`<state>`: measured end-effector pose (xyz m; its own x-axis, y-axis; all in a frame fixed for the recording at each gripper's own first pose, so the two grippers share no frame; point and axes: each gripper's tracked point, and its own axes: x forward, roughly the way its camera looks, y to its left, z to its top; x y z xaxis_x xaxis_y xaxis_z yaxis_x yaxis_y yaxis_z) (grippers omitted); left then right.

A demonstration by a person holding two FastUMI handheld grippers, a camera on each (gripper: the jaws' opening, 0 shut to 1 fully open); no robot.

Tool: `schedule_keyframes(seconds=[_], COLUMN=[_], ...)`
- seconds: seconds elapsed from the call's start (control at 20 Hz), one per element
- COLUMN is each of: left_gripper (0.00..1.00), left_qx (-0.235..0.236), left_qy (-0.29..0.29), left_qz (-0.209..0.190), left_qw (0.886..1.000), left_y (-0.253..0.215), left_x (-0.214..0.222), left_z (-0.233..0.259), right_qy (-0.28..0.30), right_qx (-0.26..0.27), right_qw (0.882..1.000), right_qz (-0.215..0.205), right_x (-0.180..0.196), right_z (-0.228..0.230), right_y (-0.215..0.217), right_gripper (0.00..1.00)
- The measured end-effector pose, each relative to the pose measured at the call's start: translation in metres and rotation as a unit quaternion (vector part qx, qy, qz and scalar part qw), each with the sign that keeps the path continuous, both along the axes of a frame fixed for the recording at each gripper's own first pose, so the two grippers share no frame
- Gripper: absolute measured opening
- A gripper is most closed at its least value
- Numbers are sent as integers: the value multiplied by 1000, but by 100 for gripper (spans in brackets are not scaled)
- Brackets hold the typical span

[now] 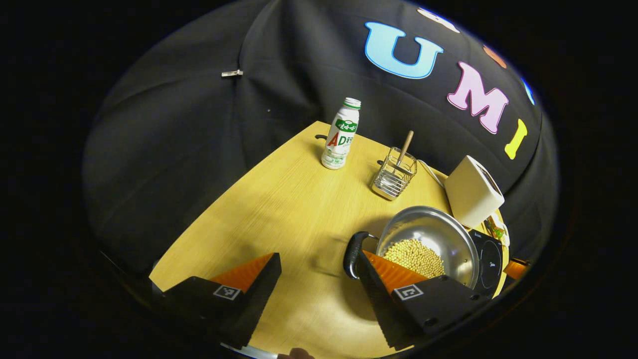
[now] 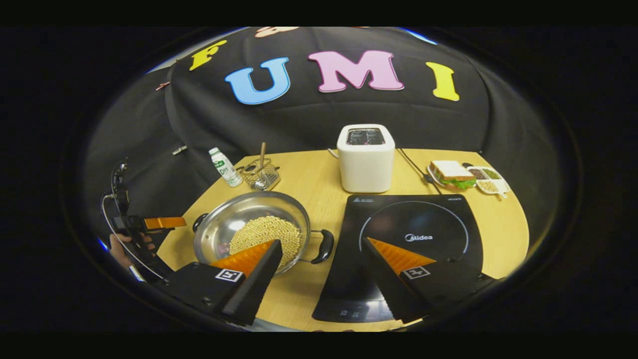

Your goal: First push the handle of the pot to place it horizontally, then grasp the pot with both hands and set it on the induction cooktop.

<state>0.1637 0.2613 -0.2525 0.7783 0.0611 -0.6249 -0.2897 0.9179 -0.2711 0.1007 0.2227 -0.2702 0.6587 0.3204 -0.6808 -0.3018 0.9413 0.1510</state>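
A steel pot (image 1: 433,227) holding yellow beans (image 1: 413,257) stands on the wooden table, beside the black induction cooktop (image 1: 491,259). My left gripper (image 1: 319,257) is open, and its right finger sits just beside the pot's near black handle (image 1: 352,254). In the right gripper view the pot (image 2: 234,209) is left of the cooktop (image 2: 413,224). My right gripper (image 2: 321,244) is open, with the pot's other handle (image 2: 325,245) lying between its fingertips, untouched. The left gripper (image 2: 167,224), held by a hand (image 2: 122,247), hovers by the far handle (image 2: 199,222).
A white toaster (image 2: 366,159) stands behind the cooktop, with a sandwich plate (image 2: 451,172) and a small divided tray (image 2: 489,180) to its right. A drink bottle (image 1: 341,134) and a wire utensil basket (image 1: 395,174) stand at the back of the table.
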Motion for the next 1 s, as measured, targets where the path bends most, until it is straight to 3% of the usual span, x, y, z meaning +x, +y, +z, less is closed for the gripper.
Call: schedule_keyframes(seconds=[0.2,0.25,0.3,0.45,0.8,1.0], left_gripper=[95,95,96,95,95,96], left_qx=[-4,4,12,-1,-41,-76], left_qy=[-25,-26,-26,-31,2,51], left_qz=[-37,-45,-52,-78,-139,-172], left_qw=[999,999,998,996,989,981], left_y=[-14,-15,-15,-25,-49,-63], left_x=[22,28,32,46,62,59], left_z=[4,4,2,-1,-33,-61], right_qy=[48,63,75,102,124,147], right_qx=[9,25,37,44,53,42], right_qw=[999,998,996,994,991,988], right_qz=[-7,-11,-14,-18,-19,8], right_x=[11,11,13,20,24,19], right_z=[-31,-36,-41,-61,-73,-90], right_y=[8,13,18,24,35,48], right_gripper=[100,95,99,99,98,96])
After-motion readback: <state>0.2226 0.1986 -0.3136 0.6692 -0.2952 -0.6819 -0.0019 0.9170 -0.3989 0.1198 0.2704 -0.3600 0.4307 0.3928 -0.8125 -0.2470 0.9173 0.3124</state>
